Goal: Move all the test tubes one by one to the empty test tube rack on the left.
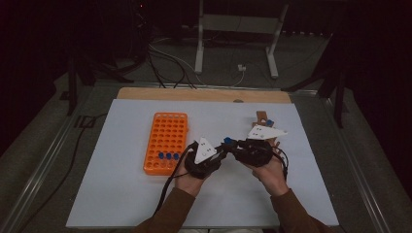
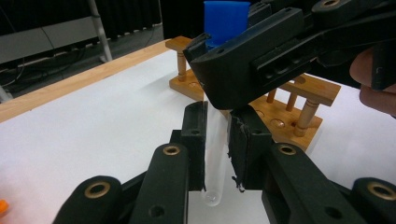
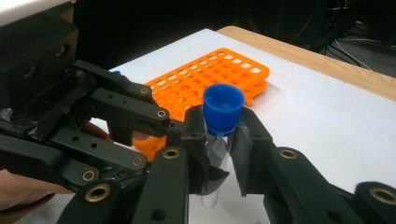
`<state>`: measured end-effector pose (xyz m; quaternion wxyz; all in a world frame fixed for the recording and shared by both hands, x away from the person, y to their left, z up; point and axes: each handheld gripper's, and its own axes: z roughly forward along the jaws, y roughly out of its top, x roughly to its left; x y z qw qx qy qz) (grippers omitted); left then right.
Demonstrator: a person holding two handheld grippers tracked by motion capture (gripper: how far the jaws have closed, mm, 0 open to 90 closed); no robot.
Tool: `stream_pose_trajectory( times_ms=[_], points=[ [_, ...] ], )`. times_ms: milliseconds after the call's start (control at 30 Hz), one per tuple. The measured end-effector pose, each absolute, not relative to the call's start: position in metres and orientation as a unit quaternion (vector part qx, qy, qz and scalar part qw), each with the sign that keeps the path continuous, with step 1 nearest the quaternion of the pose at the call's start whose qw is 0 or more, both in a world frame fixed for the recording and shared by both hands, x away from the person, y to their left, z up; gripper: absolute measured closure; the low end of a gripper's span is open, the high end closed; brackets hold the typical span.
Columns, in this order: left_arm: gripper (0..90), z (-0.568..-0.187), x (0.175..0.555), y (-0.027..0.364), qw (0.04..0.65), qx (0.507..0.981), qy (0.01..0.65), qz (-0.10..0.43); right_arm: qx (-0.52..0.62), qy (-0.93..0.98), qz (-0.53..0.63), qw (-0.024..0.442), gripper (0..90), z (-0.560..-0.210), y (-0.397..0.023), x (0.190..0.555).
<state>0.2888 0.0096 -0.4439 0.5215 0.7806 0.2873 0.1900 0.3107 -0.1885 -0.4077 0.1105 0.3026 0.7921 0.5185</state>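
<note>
Both clamped on tube (image 2: 214, 154): left gripper (image 2: 215, 140) low, right gripper (image 3: 218, 140) near cap (image 3: 223, 109). Could snap/slip if pulled apart.

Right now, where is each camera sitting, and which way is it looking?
High view: above the person's side, looking forward and down at the table; forearms, both hands show.
Left gripper view: on the left gripper, facing the wooden rack; its black jaws show.
Right gripper view: on the right gripper, facing the orange rack; its black jaws show.
Shared: the blue-capped test tube, gripped by both.
</note>
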Motion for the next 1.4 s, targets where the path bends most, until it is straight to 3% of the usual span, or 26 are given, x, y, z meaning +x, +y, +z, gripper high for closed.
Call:
stream_pose_trajectory(
  times_ms=[100, 333, 700, 1033, 1400],
  points=[
    [78.2, -0.444, 0.289, 0.01, 0.523, 0.779, 0.291, 0.188, 0.304, 0.788, 0.524, 0.107, 72.1, -0.407, -0.19, 0.311],
    [78.3, -0.446, 0.291, 0.017, 0.521, 0.775, 0.308, 0.181, 0.304, 0.773, 0.547, 0.101, 48.5, -0.402, -0.2, 0.312],
    [78.3, -0.444, 0.288, 0.033, 0.528, 0.768, 0.318, 0.174, 0.321, 0.755, 0.554, 0.139, 15.2, -0.393, -0.217, 0.314],
    [78.3, -0.443, 0.281, 0.052, 0.533, 0.767, 0.316, 0.169, 0.357, 0.75, 0.531, 0.169, 1.9, -0.403, -0.231, 0.325],
    [78.2, -0.446, 0.273, 0.077, 0.536, 0.767, 0.31, 0.169, 0.38, 0.742, 0.518, 0.192, 0.0, -0.406, -0.241, 0.329]
  ],
)
